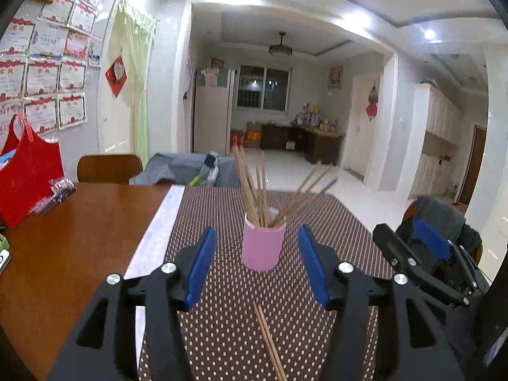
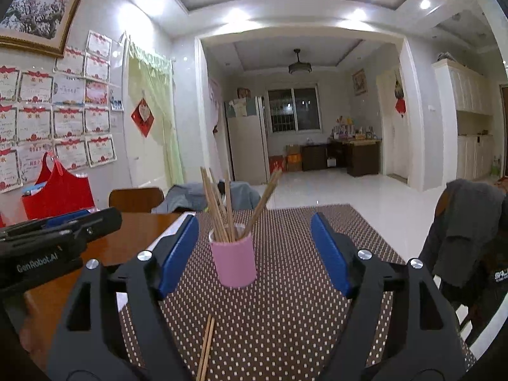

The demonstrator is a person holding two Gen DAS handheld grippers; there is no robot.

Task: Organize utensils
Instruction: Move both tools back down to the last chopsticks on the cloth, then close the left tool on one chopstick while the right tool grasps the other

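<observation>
Where white lettering on the left gripper's [image 2: 47, 241] black body reads "GenRobot.AI", both tools stand wide with nothing between their pads. On the dotted brown mat [image 1: 222, 317] stands a pink cup [image 1: 263, 247] full of chopsticks [image 1: 254, 190]; one loose pair [image 1: 270, 346] lies flat nearer the right gripper [image 2: 255, 254].

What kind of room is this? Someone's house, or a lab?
Most likely a family home's dining area. A wooden table with a dotted mat holds a pink cup of chopsticks, certificates cover the wall, and a fridge stands beyond.
</observation>
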